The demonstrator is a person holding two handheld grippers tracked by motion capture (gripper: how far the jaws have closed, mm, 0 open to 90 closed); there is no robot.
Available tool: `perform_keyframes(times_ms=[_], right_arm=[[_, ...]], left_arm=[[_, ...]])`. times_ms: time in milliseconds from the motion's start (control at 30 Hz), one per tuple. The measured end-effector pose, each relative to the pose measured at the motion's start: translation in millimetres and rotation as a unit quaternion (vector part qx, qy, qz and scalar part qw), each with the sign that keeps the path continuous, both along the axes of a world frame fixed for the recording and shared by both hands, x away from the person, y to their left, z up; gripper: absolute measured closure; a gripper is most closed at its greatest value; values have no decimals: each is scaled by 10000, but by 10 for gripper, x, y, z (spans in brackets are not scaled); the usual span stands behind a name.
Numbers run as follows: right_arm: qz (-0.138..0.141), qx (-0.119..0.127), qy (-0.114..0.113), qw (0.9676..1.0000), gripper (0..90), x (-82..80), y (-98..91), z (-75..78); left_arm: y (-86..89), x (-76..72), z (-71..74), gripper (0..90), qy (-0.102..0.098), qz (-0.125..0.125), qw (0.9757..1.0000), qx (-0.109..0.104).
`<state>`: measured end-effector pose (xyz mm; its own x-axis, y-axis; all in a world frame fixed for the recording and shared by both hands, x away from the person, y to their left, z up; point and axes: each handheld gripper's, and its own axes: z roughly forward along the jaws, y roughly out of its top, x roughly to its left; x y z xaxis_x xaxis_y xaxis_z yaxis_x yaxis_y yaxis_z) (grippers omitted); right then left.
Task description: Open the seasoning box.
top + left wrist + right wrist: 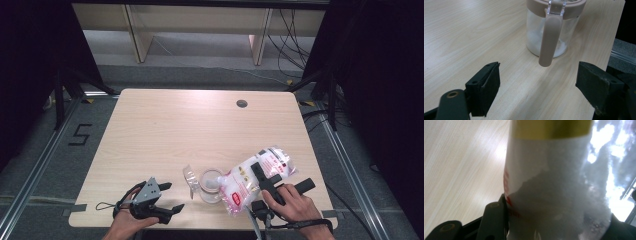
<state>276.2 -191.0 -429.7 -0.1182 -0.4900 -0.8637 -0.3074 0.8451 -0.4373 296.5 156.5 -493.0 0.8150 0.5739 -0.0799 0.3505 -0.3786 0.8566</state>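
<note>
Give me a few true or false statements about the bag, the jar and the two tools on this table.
1. The right tool grips the bag. True.
2. The left tool holds the jar. False: its jaws stand open, short of the jar.
3. The bag is tilted toward the jar. True.
4. The jar has a blue handle. False: its handle is tan-pink.
5. The jar stands at the table's far edge. False: it stands near the person's edge.

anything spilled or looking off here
No spill visible. The bag of white grains lies tilted in the right gripper, mouth over the open jar. The jar's lid hangs to one side.
</note>
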Motion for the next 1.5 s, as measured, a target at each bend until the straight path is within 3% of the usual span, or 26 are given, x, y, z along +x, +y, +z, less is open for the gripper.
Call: perform_keyframes(times_ms=[33,67,100,133,533,600,800,1033,1067,1133,1233,1267,1367,1500], right_arm=[[5,15,5,10000,536,0,0,2],[-19,-149,-5,9999,536,-3,5,28],[-63,105,31,9999,536,-6,2,-4],[-73,-80,-4,9999,537,-10,7,22],[5,33,-39,10000,539,-13,14,35],[-80,-92,-58,9999,539,-23,15,45],[9,-226,-102,9997,540,-17,15,71],[-28,-208,-59,9998,541,-20,13,66],[-77,-87,-47,9999,541,-27,7,53],[7,-216,-69,9997,541,-21,17,68],[-87,-82,-35,9999,541,-32,11,48],[-2,-201,-53,9998,541,-21,14,63],[-74,-126,-44,9999,542,-29,15,49],[32,-266,-103,9996,543,-19,20,58]], left_arm=[[0,0,0,189,1,-1,10000,-2],[-2,1,-1,189,7,5,10000,-20],[-2,1,0,189,13,7,10000,-24],[-1,0,1,189,12,-2,10000,-19],[2,3,0,189,-9,-1,10000,25],[-2,0,-1,189,5,5,10000,-19],[-2,1,0,189,6,6,10000,-23],[-4,-1,-1,189,0,11,10000,-12],[-4,-2,-1,189,-1,10,10000,-14],[-1,1,0,189,3,9,10000,-10],[2,-1,2,189,-10,3,10000,11],[3,2,1,189,-27,9,10000,31],[4,3,2,189,-16,0,10000,38],[4,0,4,189,-19,2,10000,29]])
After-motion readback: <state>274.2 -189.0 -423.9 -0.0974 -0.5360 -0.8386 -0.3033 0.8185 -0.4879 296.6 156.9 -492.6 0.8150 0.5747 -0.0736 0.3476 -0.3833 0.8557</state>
